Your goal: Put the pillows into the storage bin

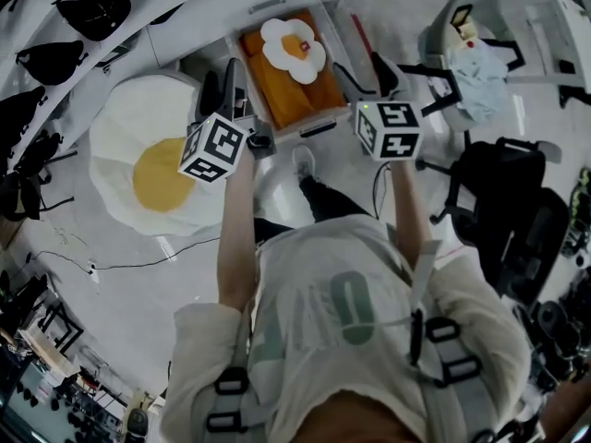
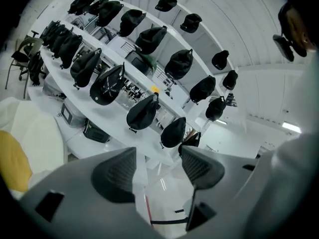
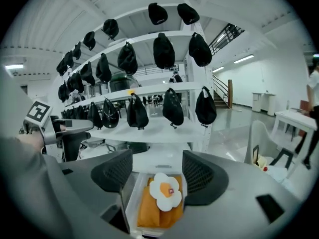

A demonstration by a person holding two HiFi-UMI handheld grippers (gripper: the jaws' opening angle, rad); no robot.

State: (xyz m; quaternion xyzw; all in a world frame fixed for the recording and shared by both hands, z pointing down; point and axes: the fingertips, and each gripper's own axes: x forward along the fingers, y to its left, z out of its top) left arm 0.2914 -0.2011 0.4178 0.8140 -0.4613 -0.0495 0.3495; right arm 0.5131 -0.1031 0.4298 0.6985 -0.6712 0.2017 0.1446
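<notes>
Left gripper (image 1: 226, 86) and right gripper (image 1: 367, 79) both released, empty. Flower pillow (image 1: 294, 49) and orange pillow (image 1: 297, 92) are in the storage bin (image 1: 297, 123) at 12 o'clock. Fried-egg pillow (image 1: 152, 169) lies on the floor at my 9 o'clock. I judge the left gripper nearer.

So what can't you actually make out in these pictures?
Storage bin: right gripper view, near end hidden behind the body of the right claw; its floor covered by the orange pillow and flower pillow.
Tag on the flower pillow: too small to read.
Fried-egg pillow: left gripper view, cut off by the left edge.
Person: right gripper view, cut off by the right edge.
</notes>
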